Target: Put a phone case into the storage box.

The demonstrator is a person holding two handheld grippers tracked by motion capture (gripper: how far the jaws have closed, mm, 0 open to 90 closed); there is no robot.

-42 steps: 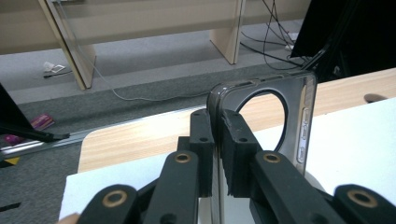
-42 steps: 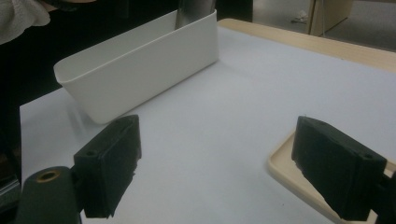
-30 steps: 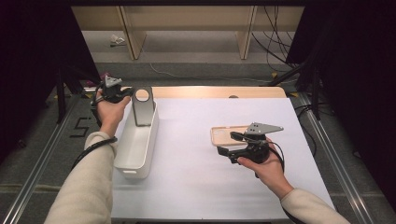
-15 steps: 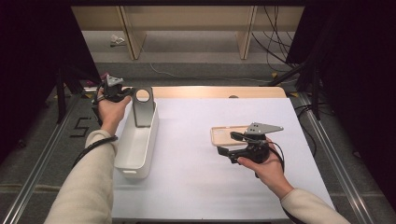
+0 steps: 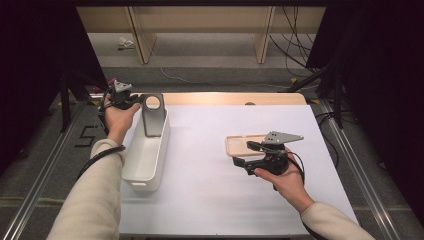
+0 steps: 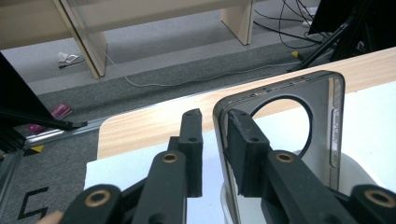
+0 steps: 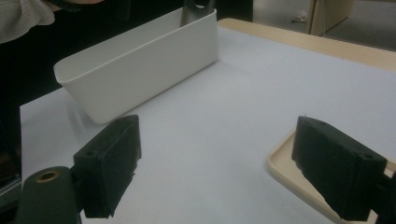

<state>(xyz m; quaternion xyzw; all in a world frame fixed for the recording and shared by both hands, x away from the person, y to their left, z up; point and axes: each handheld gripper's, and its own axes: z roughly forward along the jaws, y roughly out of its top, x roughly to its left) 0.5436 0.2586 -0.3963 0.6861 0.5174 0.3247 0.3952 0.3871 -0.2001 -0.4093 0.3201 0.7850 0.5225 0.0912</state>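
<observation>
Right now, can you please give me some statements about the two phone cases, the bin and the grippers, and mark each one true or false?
1. The grey case stands upright at the far end of the white bin. True.
2. The left gripper has a jaw on each side of the grey case's edge. True.
3. The beige case lies inside the bin. False: it lies flat on the white table, outside the bin.
4. The right gripper is clamped on the beige case. False: its jaws stand wide apart, and the case lies beside one jaw.
5. The bin stands on the person's left side of the table. True.
</observation>
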